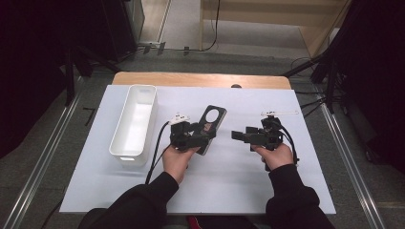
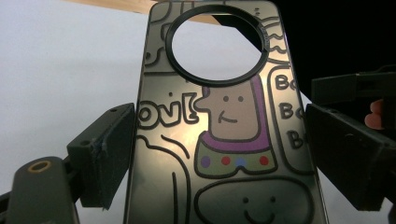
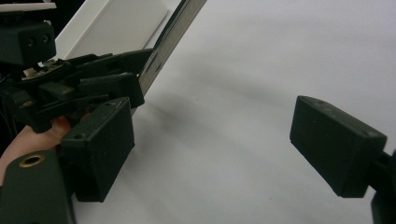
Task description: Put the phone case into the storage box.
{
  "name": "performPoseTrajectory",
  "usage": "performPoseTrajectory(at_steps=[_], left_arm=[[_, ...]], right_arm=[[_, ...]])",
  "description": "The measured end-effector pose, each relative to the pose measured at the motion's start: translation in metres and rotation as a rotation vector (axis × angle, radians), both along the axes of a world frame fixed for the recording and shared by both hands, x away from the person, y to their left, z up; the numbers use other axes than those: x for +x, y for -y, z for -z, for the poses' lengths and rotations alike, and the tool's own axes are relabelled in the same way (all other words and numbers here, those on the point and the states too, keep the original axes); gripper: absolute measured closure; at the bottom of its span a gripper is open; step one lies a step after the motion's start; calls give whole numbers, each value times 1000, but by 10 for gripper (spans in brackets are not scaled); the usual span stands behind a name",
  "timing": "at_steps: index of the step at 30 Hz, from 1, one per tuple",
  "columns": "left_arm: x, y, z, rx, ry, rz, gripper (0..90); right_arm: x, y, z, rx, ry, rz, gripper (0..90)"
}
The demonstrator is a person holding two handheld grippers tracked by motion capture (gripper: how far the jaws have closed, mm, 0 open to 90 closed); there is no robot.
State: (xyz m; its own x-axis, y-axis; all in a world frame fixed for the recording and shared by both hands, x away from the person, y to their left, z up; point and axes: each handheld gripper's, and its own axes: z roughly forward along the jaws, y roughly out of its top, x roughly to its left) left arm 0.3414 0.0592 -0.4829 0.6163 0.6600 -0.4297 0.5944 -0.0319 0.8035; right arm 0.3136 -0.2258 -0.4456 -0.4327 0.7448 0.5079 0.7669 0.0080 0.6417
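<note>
Black phone case [image 2: 224,140] sits pinched across its width in my left tool [image 1: 203,135], so I bring the spread, empty right tool [image 1: 237,135] level toward its free edge, avoiding the white bin [image 1: 135,121]

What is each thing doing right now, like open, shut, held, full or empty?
Left claw: shut on the phone case, gripping its two long edges.
Phone case: held off the table, cartoon side toward the left claw's camera.
Right claw: open, nothing between its jaws.
White bin: upright on the table, empty.
</note>
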Motion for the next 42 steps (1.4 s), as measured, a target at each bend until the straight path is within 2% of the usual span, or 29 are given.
performPoseTrajectory(at_steps=[12,15,23,28,31,42], left_arm=[[-2,3,2,-2,-3,5,113],[-2,3,3,-2,-6,6,113],[-3,4,3,4,10,1,113],[-3,5,4,9,3,4,113],[-3,6,4,9,5,4,113],[-3,7,4,0,-2,6,113]], right_arm=[[15,-8,-7,14,-26,39,130],[19,-8,-9,26,-24,43,175],[26,-11,-13,41,-47,66,193],[32,-14,-14,58,-59,79,217],[34,-16,-14,46,-55,95,247],[43,-21,-13,69,-101,123,293]])
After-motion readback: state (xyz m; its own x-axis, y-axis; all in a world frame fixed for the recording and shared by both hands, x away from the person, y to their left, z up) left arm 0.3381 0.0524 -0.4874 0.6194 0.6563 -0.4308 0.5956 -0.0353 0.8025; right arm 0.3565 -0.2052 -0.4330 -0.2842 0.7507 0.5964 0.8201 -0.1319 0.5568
